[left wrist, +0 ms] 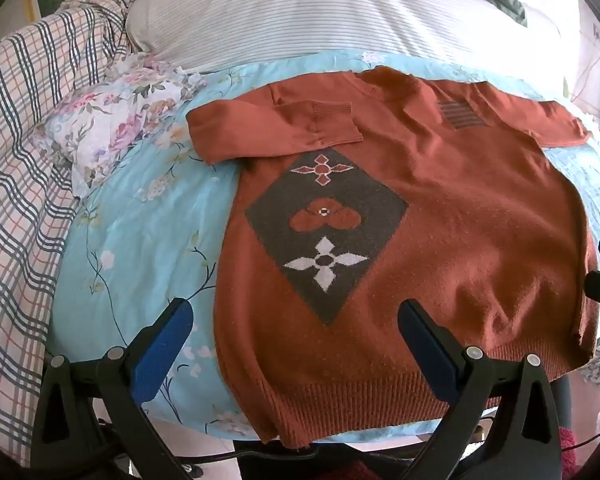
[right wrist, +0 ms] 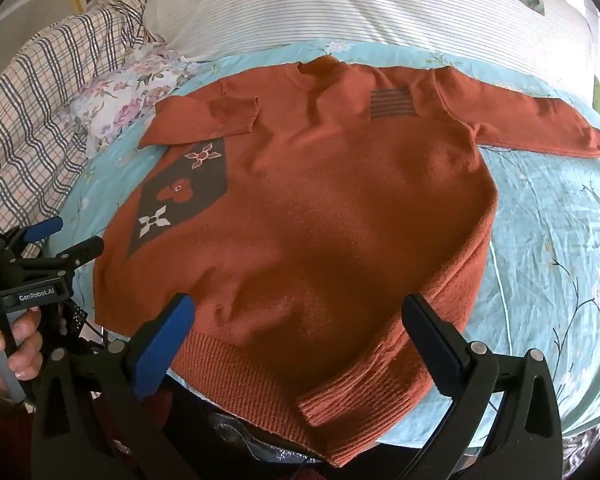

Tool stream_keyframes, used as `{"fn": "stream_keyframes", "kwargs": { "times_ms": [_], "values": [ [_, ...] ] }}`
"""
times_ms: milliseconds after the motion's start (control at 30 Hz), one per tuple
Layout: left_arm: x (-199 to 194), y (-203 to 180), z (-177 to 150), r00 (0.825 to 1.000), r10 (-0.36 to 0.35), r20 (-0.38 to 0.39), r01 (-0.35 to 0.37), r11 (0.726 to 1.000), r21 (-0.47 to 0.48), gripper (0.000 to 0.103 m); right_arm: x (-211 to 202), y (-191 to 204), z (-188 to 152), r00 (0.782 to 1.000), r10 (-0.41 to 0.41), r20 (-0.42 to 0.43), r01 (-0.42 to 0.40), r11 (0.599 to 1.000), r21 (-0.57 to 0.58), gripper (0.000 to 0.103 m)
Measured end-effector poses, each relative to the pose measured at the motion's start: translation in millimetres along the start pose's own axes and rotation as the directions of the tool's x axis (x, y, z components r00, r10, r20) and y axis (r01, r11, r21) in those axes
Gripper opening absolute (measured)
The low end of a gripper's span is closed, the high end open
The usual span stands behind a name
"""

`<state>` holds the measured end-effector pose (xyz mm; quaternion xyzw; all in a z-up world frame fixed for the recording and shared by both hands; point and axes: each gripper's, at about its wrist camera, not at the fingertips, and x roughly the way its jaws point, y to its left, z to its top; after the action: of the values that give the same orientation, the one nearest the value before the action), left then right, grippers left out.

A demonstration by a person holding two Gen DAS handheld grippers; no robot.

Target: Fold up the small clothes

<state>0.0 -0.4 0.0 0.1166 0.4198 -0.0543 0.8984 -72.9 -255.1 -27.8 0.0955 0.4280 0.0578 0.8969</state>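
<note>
the rust sweater (left wrist: 440, 208) lies flat on the bed (left wrist: 140, 232), one sleeve (left wrist: 268, 128) folded in. both the left tongs (left wrist: 296, 312) and the right tongs (right wrist: 300, 308) gape wide, holding nothing.

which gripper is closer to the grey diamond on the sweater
Left. The left gripper hangs open right below the diamond's lower tip. The right gripper is open over the plain hem, with the diamond far to its left.

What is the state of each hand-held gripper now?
Left hand-held gripper: open, holding nothing, above the sweater.
Right hand-held gripper: open, holding nothing.
</note>
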Motion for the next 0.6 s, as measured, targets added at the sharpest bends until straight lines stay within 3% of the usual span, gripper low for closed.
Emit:
{"fn": "stream_keyframes", "kwargs": {
  "times_ms": [600],
  "values": [
    [-0.4, 2.0, 2.4, 1.0, -0.015, 0.007, 0.015, 1.0, -0.007, 0.102, -2.5, -1.0, -2.1, 1.0, 0.01, 0.005, -0.01, 1.0, 0.003, 0.103]
  ]
}}
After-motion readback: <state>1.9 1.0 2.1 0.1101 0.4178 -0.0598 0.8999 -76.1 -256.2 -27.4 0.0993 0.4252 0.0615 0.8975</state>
